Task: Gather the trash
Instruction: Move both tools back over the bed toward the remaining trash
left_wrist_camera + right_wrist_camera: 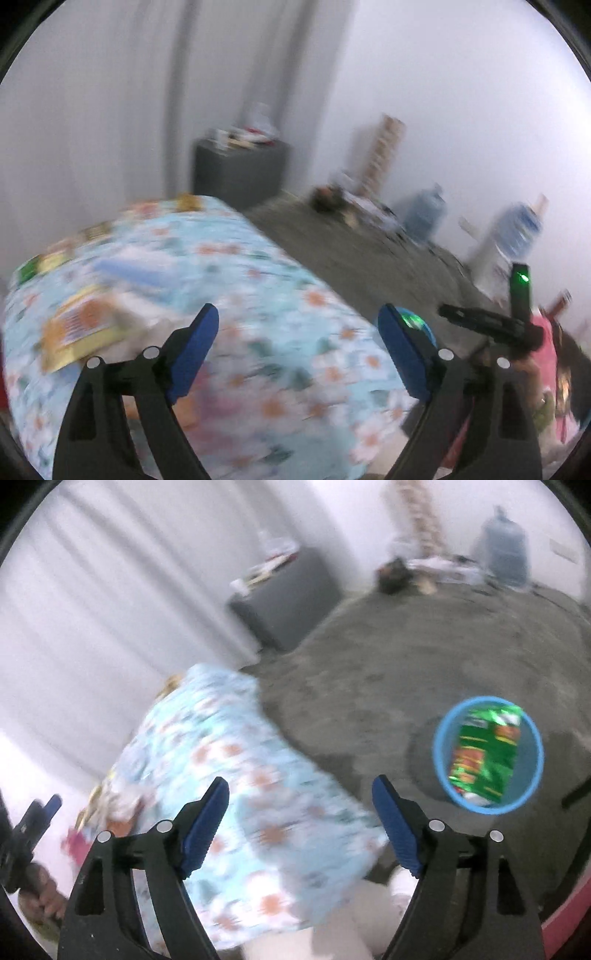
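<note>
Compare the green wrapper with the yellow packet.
The green wrapper lies inside the blue bin on the floor; the yellow packet lies on the flowered cloth. The wrapper is shiny green with red marks; the packet is yellow with orange print. Neither is held.
</note>
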Action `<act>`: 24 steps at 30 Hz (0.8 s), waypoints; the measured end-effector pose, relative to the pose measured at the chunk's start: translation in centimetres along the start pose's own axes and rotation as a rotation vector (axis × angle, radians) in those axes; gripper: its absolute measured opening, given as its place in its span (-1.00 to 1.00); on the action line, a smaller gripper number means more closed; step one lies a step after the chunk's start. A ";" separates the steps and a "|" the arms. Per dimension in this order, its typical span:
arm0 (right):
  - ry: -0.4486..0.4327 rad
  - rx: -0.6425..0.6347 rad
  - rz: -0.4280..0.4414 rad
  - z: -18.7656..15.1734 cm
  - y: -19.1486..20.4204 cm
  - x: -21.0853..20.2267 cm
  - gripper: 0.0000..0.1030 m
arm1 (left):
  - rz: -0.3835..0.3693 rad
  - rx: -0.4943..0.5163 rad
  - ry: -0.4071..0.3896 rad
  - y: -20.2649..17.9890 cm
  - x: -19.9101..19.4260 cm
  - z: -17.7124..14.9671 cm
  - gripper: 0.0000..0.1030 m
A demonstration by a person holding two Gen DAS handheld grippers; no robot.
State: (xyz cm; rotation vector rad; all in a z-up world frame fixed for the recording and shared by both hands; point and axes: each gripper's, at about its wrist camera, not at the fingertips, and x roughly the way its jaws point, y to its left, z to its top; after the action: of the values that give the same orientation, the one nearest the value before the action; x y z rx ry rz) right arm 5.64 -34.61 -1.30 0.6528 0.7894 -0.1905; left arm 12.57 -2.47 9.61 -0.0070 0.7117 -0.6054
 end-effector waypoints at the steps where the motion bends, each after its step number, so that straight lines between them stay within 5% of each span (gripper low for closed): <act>1: 0.010 -0.016 0.017 -0.1 0.7 0.1 0.50 | 0.029 -0.033 -0.027 1.6 -1.6 -0.6 0.69; 7: 0.114 -0.070 0.135 -0.9 5.7 2.3 0.50 | 0.122 -0.178 -0.115 7.0 -7.1 -4.0 0.73; 16: 0.243 -0.122 0.250 -3.2 12.3 5.6 0.50 | 0.162 -0.290 -0.107 11.5 -8.2 -7.8 0.73; 24: 0.245 -0.213 0.238 -2.0 17.0 7.7 0.50 | 0.178 -0.165 -0.140 12.8 -7.1 -6.1 0.69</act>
State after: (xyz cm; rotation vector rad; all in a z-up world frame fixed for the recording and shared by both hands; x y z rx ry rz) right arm 16.52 -19.44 0.21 0.5682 0.9445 0.1922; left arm 11.22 13.08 6.66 -0.1367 0.6176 -0.3705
